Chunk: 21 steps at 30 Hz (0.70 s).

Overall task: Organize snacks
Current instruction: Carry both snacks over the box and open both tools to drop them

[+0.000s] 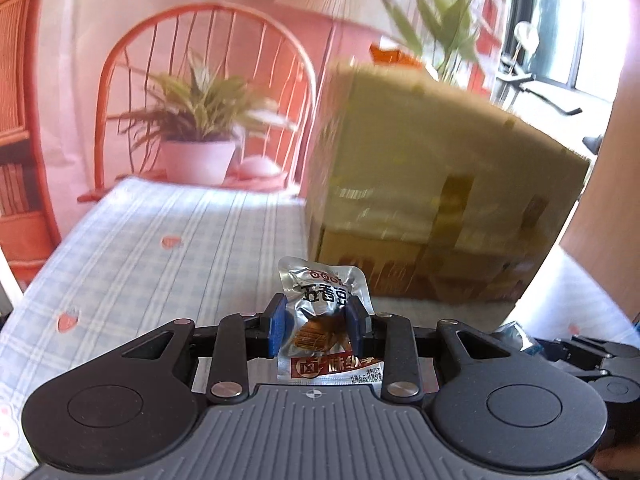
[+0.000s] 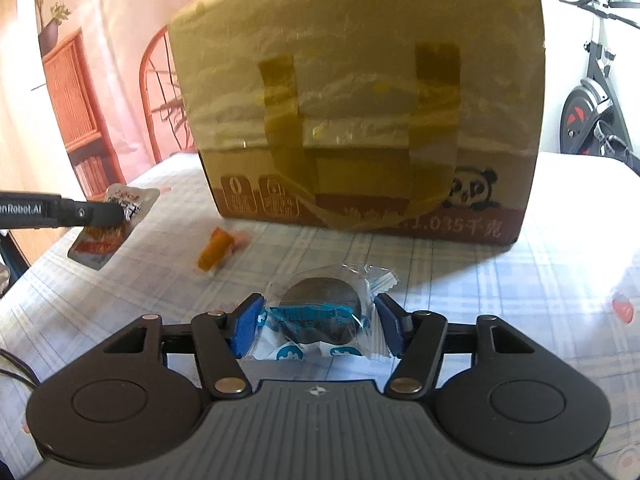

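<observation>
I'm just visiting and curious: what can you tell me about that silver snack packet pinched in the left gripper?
The silver snack packet is a small crinkled foil pouch with bold black characters, a red band at its bottom and a clear window showing something brown inside. The left gripper clamps it across the middle between blue pads, denting the foil. In the right wrist view it hangs tilted above the checked tablecloth, touching nothing else.

My left gripper (image 1: 318, 320) is closed, its blue pads pressing a silver packet (image 1: 320, 300) between them. My right gripper (image 2: 316, 322) has its pads (image 2: 245, 326) beside a cookie wrapper (image 2: 316, 320), both tilted downward.
</observation>
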### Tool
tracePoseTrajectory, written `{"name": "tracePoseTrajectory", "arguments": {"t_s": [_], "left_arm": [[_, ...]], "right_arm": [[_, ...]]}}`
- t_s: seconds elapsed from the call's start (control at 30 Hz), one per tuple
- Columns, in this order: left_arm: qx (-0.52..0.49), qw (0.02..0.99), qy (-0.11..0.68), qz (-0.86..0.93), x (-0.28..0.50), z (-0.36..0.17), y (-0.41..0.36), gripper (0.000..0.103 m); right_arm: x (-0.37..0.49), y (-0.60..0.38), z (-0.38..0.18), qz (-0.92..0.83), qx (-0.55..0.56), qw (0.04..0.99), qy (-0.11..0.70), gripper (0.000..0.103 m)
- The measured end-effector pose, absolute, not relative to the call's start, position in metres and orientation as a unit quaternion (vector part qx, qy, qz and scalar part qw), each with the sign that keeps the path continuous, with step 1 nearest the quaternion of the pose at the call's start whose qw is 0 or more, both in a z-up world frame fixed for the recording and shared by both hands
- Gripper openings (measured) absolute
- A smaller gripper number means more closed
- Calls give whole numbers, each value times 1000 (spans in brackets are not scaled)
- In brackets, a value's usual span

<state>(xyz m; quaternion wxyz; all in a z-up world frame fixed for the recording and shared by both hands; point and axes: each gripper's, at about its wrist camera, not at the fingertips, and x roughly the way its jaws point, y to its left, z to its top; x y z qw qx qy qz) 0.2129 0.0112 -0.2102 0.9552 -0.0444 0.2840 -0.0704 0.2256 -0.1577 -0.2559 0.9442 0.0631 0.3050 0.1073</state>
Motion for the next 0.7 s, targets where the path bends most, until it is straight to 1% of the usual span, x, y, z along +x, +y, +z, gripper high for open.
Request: {"name": "tracePoseTrajectory", "arguments": {"t_s": [0.13,0.4,0.6,0.7], "left_arm": [[-45,961,256,-88,216,-185,2,34],[-46,971,184,-142,229,-120,-23,34],[-52,968,167,-181,260,-88,-52,34],[-54,965,169,-196,285,-78,-70,34]], "right_arm": [[224,-162,-228,106,56,955,271,63],[230,-180,-153,106,60,975,184,63],[241,-195,-103,108,43,985,129,63],[257,-205,-88,95,30,989,113,63]]}}
